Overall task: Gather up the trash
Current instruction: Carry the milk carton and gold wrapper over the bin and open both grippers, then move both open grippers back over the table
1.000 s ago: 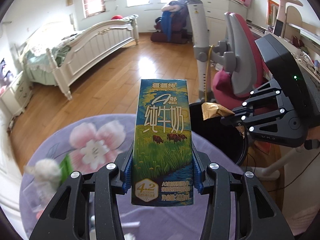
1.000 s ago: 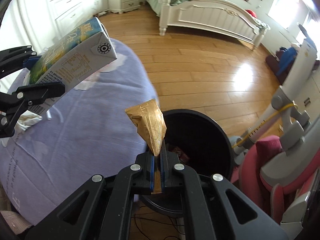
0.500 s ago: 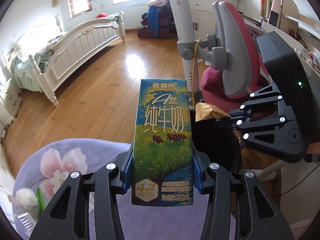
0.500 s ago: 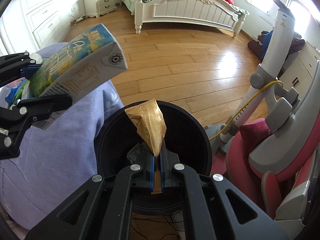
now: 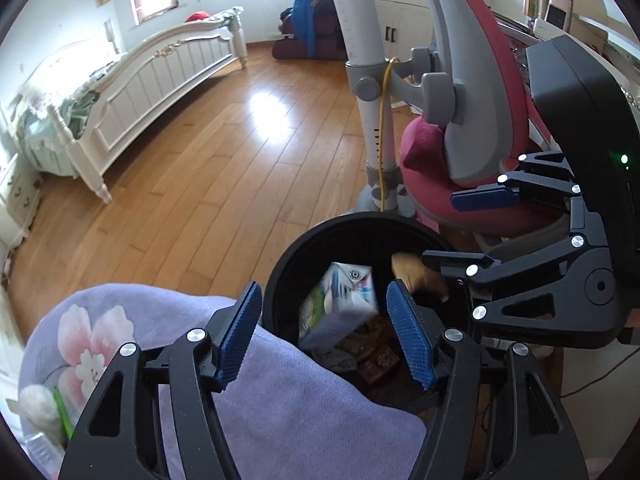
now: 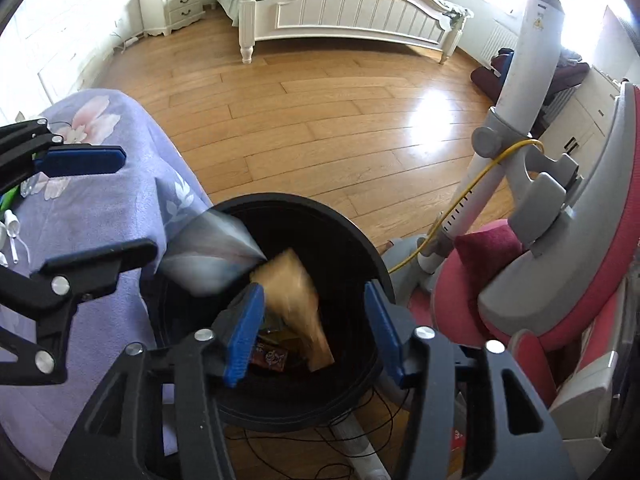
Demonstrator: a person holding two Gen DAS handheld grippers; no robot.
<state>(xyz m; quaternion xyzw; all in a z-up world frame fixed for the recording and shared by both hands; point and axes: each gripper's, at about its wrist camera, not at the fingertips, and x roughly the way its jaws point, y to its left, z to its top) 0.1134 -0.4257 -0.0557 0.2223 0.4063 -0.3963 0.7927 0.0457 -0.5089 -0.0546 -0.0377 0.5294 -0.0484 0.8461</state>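
A black round trash bin (image 5: 320, 236) stands on the floor beside the purple-covered table; it also shows in the right wrist view (image 6: 352, 236). My left gripper (image 5: 326, 336) is open above the bin, and the milk carton (image 5: 340, 304) falls free into it, blurred; it also shows in the right wrist view (image 6: 212, 252). My right gripper (image 6: 314, 328) is open over the bin, and the golden snack wrapper (image 6: 296, 304) drops between its jaws; it also shows in the left wrist view (image 5: 416, 276). Other wrappers (image 5: 372, 360) lie at the bin's bottom.
The table with a purple flowered cloth (image 5: 280, 400) is at the left, with a green item and white tissue (image 5: 44, 404) on it. A pink and grey chair (image 5: 460, 120) and a grey pole (image 5: 372, 120) stand right of the bin. A white bed (image 6: 352, 12) is across the wooden floor.
Both grippers have opened over the bin. The milk carton left my left gripper and the golden wrapper left my right gripper; both are falling into the bin.
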